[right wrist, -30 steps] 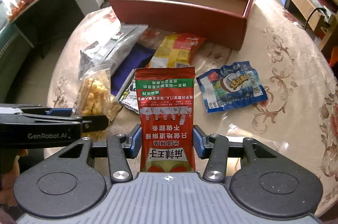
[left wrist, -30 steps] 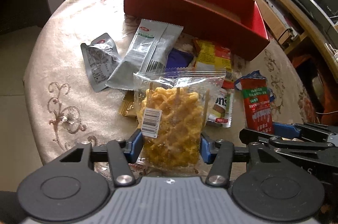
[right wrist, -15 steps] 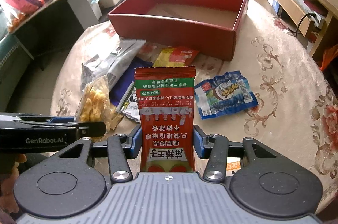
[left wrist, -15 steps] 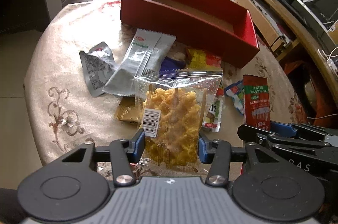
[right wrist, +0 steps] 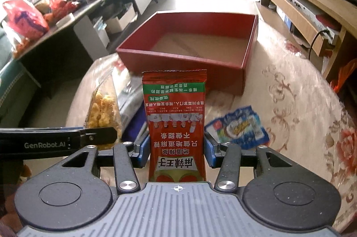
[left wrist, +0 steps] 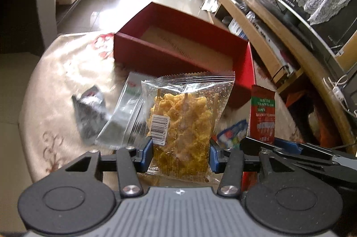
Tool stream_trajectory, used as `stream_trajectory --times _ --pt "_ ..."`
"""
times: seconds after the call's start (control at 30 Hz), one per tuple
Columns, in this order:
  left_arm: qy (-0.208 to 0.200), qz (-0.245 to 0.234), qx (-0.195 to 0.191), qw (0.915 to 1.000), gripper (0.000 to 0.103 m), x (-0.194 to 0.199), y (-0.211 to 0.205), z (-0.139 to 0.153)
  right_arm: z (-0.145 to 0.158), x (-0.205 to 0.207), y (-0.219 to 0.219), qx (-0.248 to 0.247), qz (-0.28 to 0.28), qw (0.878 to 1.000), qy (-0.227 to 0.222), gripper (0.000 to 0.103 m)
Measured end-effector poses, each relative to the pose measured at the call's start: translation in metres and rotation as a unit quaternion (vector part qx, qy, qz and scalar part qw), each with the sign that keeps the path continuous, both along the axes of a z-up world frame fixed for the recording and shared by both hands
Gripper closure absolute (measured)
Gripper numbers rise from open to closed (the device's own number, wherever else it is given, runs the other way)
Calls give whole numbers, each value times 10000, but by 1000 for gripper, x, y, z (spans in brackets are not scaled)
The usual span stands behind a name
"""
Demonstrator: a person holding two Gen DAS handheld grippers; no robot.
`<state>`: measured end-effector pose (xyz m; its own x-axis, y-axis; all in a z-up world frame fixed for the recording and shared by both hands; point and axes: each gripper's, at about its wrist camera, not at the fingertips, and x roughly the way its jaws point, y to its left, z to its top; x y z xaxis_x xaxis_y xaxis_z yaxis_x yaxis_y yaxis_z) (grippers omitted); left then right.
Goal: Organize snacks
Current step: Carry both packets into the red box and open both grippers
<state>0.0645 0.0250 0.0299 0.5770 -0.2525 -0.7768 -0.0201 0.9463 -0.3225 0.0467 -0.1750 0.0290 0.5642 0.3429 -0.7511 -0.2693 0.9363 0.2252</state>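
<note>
Your left gripper [left wrist: 181,154] is clenched on the clear bag of yellow snacks [left wrist: 186,123] and your right gripper [right wrist: 177,153] on the red packet [right wrist: 176,125], both above the bench's near edge. Either could snag the red box [right wrist: 189,58] near wall.

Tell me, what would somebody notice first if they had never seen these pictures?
Probably the two snacks held up in front: the left gripper pinches a clear bag of yellow crunchy snacks, and the right gripper pinches a tall red packet. Behind them sits a big red box with nothing inside, and more packets lie on the flowery tablecloth, like a blue one.
</note>
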Motion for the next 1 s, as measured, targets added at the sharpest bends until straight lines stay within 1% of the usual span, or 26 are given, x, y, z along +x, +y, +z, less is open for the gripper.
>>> stream_trajectory --times 0.3,0.5,0.77,0.87,1.0 --pt "-382 48 -45 9993 54 59 -7 23 21 46 0 256 -262 9989 -295 48" --pt "-514 136 51 9986 54 103 -12 28 29 82 -3 333 -433 9975 -437 48" --pt "-511 244 416 9975 55 159 -23 15 17 131 -2 349 -596 9969 -364 48" --pt "-542 237 661 9961 57 174 -30 8 9 147 -1 330 -647 9969 -306 48" --pt "-366 286 760 9960 57 190 -30 -10 -4 165 -2 323 -698 9969 -170 49"
